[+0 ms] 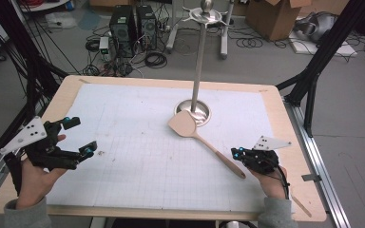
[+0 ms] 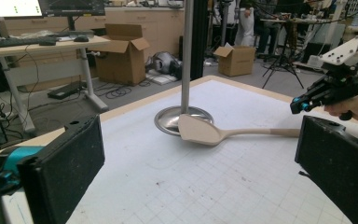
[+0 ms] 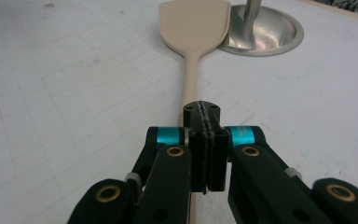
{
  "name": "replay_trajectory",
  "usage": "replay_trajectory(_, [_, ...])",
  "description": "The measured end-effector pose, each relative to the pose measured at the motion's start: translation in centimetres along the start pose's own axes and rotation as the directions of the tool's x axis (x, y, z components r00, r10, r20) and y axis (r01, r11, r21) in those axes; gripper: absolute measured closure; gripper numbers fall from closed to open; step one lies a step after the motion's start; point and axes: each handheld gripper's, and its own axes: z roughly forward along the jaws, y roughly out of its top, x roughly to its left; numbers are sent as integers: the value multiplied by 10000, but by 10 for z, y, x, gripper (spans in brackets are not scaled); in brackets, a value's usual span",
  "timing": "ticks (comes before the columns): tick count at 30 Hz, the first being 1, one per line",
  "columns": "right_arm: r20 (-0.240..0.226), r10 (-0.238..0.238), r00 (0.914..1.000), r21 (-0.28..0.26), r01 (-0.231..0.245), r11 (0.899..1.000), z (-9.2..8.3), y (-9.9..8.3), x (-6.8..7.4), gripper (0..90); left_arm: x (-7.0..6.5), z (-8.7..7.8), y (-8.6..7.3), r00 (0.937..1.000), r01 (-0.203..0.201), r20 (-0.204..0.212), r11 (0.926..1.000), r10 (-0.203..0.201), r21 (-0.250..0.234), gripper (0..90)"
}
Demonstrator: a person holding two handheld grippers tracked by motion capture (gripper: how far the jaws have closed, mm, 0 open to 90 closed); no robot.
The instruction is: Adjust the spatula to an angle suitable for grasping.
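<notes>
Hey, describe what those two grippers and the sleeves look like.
Each hand-held gripper, left and right, is black with teal accents at the jaws and a grey three-cornered plate on top. Brass-coloured pins mark the right one's links. A black cable trails from it. Both sleeves are grey.

Both grippers are black with teal accents: the left gripper (image 1: 78, 137) and right gripper (image 1: 236, 153) each carry a grey three-cornered plate with dark dots. Brass-coloured screws stud the right linkage. Grey sleeves cover the wrists.

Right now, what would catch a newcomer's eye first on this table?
A pale wooden spatula lies mid-table, its blade against the round base of a tall metal stand. The right gripper sits shut above the handle end, while the left gripper waits open at the table's left edge.
</notes>
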Motion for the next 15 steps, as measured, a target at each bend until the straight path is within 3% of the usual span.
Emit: replay_trajectory(15, [65,318,9995,987,-323,9946,13,-7,-5,900,-1,2,0,10000,-53,30,10000,52,78,17])
